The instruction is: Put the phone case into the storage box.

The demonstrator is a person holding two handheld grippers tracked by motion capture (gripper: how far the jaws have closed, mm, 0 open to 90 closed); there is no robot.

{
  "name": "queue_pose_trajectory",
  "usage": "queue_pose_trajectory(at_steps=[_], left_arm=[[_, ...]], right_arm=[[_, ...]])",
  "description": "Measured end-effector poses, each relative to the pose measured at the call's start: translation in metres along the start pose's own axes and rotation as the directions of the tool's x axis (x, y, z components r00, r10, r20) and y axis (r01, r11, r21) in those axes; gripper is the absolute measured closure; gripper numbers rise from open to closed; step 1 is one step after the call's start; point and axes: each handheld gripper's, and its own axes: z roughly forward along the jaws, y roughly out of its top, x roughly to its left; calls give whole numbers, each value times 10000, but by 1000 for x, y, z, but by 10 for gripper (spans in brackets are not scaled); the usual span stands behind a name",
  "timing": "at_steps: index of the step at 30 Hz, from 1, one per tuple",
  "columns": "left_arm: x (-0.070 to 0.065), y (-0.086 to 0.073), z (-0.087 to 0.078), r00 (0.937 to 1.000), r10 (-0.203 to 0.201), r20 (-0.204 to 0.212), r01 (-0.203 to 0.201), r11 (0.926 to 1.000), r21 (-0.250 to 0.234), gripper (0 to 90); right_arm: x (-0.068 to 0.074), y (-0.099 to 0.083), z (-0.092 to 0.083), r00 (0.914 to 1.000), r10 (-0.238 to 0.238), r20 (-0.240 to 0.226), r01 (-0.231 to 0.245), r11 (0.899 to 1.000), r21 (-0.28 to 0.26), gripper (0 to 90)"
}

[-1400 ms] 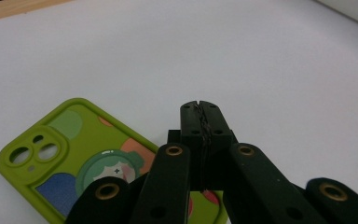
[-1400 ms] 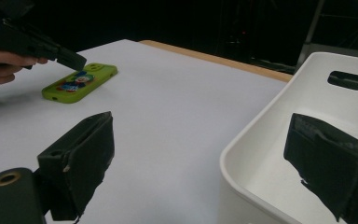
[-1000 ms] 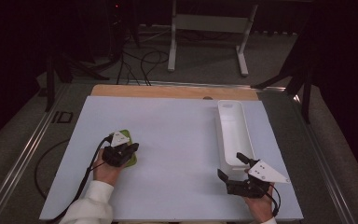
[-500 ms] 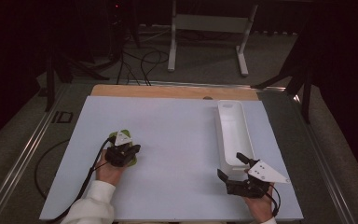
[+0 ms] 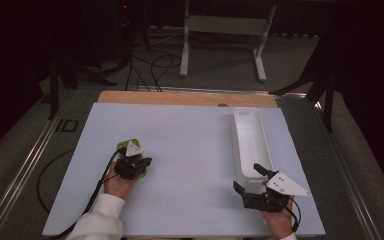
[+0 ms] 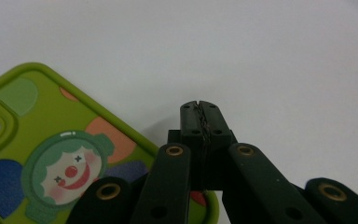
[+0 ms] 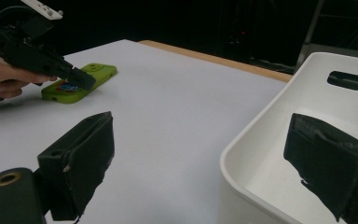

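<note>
We've got the left gripper with jaws pressed together, empty, tips on the mat just right of the green phone case, lower left of frame. Right gripper gapes wide at the white bin, far off.

Supporting everything: a table with a pale, matte sheet covering most of its top. Showing a bare wooden strip along the far edge, beyond the sheet. Lying flat on the sheet, well to the left of the white bin: a green phone case, printed side up, displaying a clown face and coloured patches. Standing directly on the sheet, near its right edge: a long white bin, open side up, running lengthwise from near edge toward the wooden strip.
</note>
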Motion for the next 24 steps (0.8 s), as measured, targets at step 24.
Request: queue_pose_trajectory(at_steps=[24], left_arm=[[4,-7,-1,9992,-317,-263,328,9986,413,900]], right_arm=[[-1,0,0,10000,4,-12,-4,10000,8,85]])
